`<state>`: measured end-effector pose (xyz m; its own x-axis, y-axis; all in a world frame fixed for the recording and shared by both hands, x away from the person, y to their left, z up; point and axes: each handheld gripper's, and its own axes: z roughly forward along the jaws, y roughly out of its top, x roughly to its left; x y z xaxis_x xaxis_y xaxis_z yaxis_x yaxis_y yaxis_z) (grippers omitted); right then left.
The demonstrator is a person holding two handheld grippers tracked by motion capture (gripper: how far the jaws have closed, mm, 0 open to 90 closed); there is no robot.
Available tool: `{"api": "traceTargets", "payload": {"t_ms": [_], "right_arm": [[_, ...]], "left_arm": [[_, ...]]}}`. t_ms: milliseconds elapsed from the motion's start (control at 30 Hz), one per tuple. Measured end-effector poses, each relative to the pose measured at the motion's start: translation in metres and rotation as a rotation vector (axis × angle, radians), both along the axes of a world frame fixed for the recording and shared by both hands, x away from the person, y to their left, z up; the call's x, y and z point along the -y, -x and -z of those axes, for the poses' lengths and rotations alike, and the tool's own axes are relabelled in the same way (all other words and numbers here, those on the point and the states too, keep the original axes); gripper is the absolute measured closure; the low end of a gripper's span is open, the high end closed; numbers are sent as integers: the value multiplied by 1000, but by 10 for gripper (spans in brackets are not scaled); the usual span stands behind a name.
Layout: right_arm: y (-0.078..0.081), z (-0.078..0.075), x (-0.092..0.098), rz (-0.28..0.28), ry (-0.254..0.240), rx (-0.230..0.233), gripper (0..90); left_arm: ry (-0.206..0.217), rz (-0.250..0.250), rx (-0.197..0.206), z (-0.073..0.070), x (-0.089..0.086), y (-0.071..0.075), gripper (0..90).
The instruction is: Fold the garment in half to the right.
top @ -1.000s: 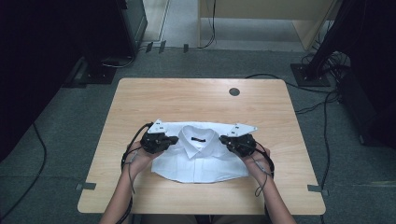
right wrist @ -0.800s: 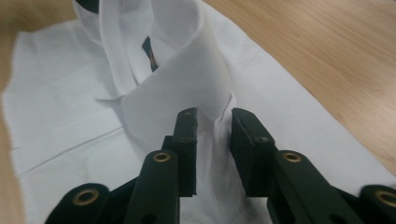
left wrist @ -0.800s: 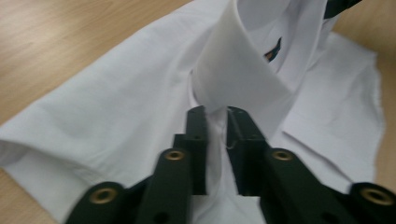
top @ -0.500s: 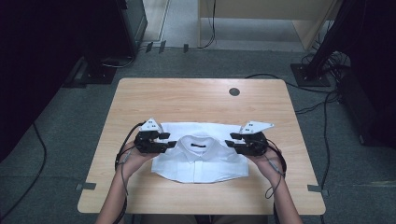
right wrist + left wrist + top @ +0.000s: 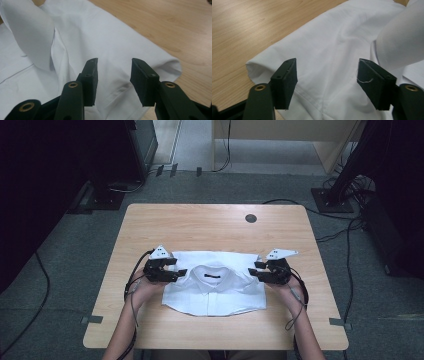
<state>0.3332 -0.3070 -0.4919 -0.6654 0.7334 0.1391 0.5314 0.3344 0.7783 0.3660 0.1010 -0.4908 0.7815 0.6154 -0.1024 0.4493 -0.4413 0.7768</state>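
Below the middle of the high view, a folded white shirt (image 5: 215, 287) lies flat on the table (image 5: 210, 227), collar toward the top of the frame, with the left gripper (image 5: 179, 271) at its left shoulder and the right gripper (image 5: 256, 271) at its right shoulder. Across the lower half of the left gripper view the jaws stand wide apart, having just been opening, with shirt cloth beneath the gap but nothing pinched. Low in the right gripper view the jaws have likewise just parted, more narrowly, over the shirt's edge, gripping nothing.
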Motion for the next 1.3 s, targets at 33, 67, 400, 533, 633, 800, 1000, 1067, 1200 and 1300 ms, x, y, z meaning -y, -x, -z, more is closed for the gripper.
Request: {"api": "traceTargets", "payload": {"t_ms": [33, 67, 400, 533, 633, 800, 1000, 1067, 1200, 1300], "right_arm": [[-1, 3, -2, -10, 1, -7, 582], [-1, 4, -3, -19, 3, -10, 575], [10, 9, -25, -149, 20, -15, 510], [14, 13, -31, -179, 28, -18, 475], [17, 19, -36, -206, 67, -15, 400], [20, 22, -43, -218, 90, -18, 352], [23, 29, -52, -234, 156, 2, 295], [23, 29, -53, -237, 165, 11, 295], [23, 30, -52, -243, 173, 24, 293], [22, 31, -50, -244, 166, 32, 291]], "left_arm": [[-7, 9, -5, 1, 0, 0, 311], [-5, 11, -8, 1, 0, 0, 311], [-8, 36, -19, 6, -3, 7, 299], [-41, 59, 0, 8, -3, 11, 285], [-50, 69, -4, 12, -4, 13, 284], [-78, 53, 17, 15, -5, 13, 252], [-110, 35, 28, 18, -7, 13, 252], [-109, 36, 17, 21, -6, 13, 252], [-137, 51, 9, 27, -3, 13, 252], [-123, 47, 11, 29, -3, 14, 252]]}}
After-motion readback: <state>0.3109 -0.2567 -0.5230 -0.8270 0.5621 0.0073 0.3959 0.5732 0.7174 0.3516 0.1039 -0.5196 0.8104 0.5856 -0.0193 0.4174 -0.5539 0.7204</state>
